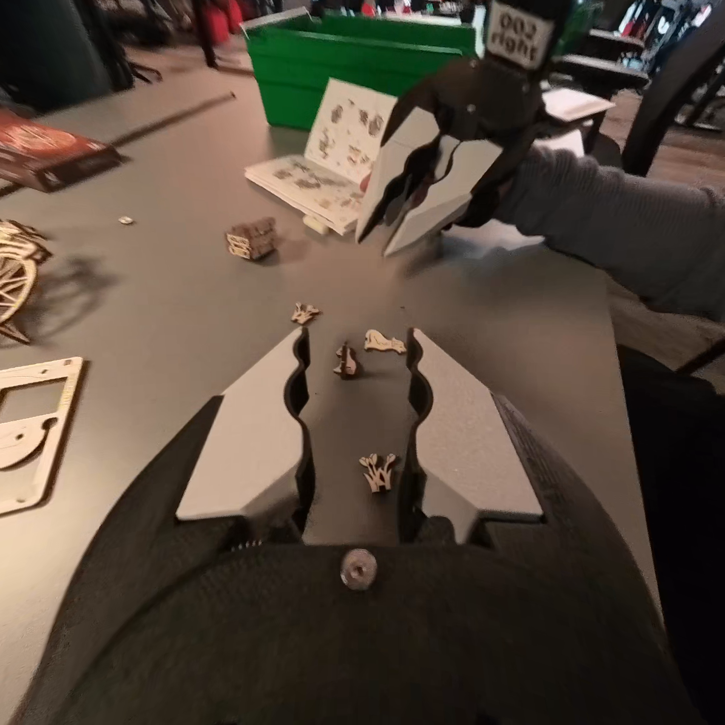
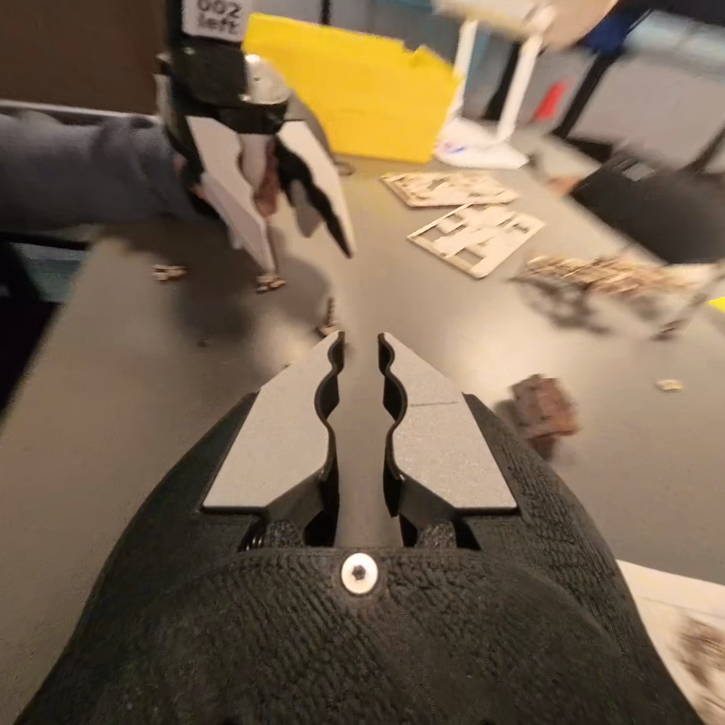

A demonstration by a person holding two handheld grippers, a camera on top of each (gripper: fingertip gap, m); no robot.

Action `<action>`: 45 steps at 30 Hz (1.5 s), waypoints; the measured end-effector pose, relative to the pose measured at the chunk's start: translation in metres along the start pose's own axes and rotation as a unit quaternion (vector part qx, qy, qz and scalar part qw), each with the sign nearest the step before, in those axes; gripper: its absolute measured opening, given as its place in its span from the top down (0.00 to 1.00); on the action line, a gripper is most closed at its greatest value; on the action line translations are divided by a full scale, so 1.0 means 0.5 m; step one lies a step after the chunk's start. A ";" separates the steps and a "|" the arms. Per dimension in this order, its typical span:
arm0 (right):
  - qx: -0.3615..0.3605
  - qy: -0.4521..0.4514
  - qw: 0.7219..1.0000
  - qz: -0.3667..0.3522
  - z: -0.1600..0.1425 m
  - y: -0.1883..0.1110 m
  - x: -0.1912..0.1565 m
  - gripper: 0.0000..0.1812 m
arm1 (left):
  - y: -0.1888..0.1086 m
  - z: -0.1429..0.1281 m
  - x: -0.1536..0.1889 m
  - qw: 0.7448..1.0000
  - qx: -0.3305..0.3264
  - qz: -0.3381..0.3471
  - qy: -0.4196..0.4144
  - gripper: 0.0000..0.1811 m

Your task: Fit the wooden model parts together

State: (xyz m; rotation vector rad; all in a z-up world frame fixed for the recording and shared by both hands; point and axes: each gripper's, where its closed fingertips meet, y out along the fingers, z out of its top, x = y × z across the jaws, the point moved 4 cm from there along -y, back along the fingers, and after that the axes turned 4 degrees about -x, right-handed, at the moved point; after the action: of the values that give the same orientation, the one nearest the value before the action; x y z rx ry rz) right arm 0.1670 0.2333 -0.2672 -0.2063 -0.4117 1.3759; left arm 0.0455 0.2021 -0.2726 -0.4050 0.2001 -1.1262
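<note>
Your left gripper [image 1: 357, 337] hangs over the grey table [image 1: 176, 298] with its jaws well apart and nothing held. Nearest you, a small flower-shaped wooden piece [image 1: 377, 472] lies on the table in the gap between its fingers. Farther along the gap a dark little figure piece [image 1: 347, 363] stands on edge, with a pale animal-shaped piece [image 1: 384, 340] lying just beside it, close to the tip of the finger on the right. Another pale leafy piece [image 1: 304, 313] lies just past the other fingertip. Beyond these sits a small brown wooden block assembly [image 1: 252, 238]. Your right gripper [image 2: 361, 336] is above bare table near it, jaws parted by a narrow gap and holding nothing. An open instruction booklet [image 1: 333, 164] lies farther back, and a green bin [image 1: 353, 66] behind that.
</note>
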 end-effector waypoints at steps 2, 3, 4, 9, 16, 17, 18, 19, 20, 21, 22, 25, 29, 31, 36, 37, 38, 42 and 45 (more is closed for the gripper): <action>-0.048 0.039 0.997 0.049 -0.012 0.019 -0.022 0.86 | 0.005 -0.004 0.003 1.000 -0.013 -0.002 0.008 0.73; -0.076 0.035 0.995 0.052 -0.020 0.031 -0.031 0.84 | 0.002 -0.001 0.004 1.000 -0.004 0.009 0.018 0.72; -0.102 0.028 0.993 0.055 -0.027 0.043 -0.042 0.82 | -0.005 0.005 0.003 0.999 0.014 0.025 0.029 0.71; -0.167 0.041 0.985 -0.027 -0.040 0.078 -0.056 0.76 | -0.042 0.023 -0.026 0.992 0.065 0.107 0.031 0.71; -0.197 0.088 0.972 -0.098 -0.044 0.078 -0.084 0.84 | -0.053 0.033 -0.034 0.988 0.090 0.127 0.022 0.72; -0.199 0.108 0.969 -0.104 -0.045 0.077 -0.086 0.85 | -0.051 0.033 -0.033 0.987 0.087 0.130 0.027 0.72; -0.200 0.125 0.965 -0.113 -0.046 0.077 -0.087 0.86 | -0.050 0.033 -0.031 0.987 0.084 0.132 0.033 0.72; -0.201 0.134 0.963 -0.121 -0.046 0.077 -0.089 0.87 | -0.050 0.033 -0.030 0.987 0.082 0.135 0.040 0.72; -0.203 0.142 0.960 -0.127 -0.047 0.076 -0.093 0.89 | -0.049 0.033 -0.028 0.986 0.081 0.138 0.046 0.72; -0.205 0.148 0.958 -0.135 -0.046 0.076 -0.095 0.92 | -0.050 0.034 -0.026 0.986 0.081 0.138 0.052 0.72; -0.208 0.150 0.956 -0.145 -0.047 0.075 -0.095 0.93 | -0.050 0.036 -0.023 0.985 0.084 0.137 0.057 0.72; -0.220 0.146 0.950 -0.167 -0.051 0.065 -0.089 0.94 | -0.052 0.042 -0.013 0.985 0.094 0.129 0.068 0.72; -0.219 0.152 0.947 -0.179 -0.061 0.044 -0.069 0.95 | -0.047 0.045 0.005 0.984 0.095 0.118 0.094 0.72; -0.202 0.155 0.949 -0.184 -0.055 0.030 -0.061 1.00 | -0.043 0.045 0.014 0.982 0.089 0.117 0.116 0.72; -0.180 0.154 0.954 -0.185 -0.045 0.007 -0.049 1.00 | -0.028 0.040 0.041 0.972 0.071 0.119 0.188 0.73; -0.180 0.141 0.956 -0.181 -0.044 0.010 -0.049 0.96 | -0.025 0.039 0.044 0.970 0.067 0.121 0.198 0.73; -0.184 0.117 0.960 -0.175 -0.044 0.014 -0.048 0.92 | -0.023 0.037 0.047 0.969 0.065 0.121 0.204 0.73; -0.202 0.077 0.968 -0.126 -0.071 0.034 -0.024 0.84 | -0.021 0.037 0.051 0.971 0.067 0.111 0.202 0.73; -0.195 0.092 0.973 -0.080 -0.073 0.038 -0.004 0.83 | -0.025 0.040 0.049 0.972 0.074 0.111 0.196 0.73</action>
State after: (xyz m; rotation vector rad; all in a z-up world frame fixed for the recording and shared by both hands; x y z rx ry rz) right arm 0.1641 0.2385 -0.3079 -0.6062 -0.5286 1.0960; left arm 0.0522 0.1795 -0.2482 -0.0213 0.4925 -0.9835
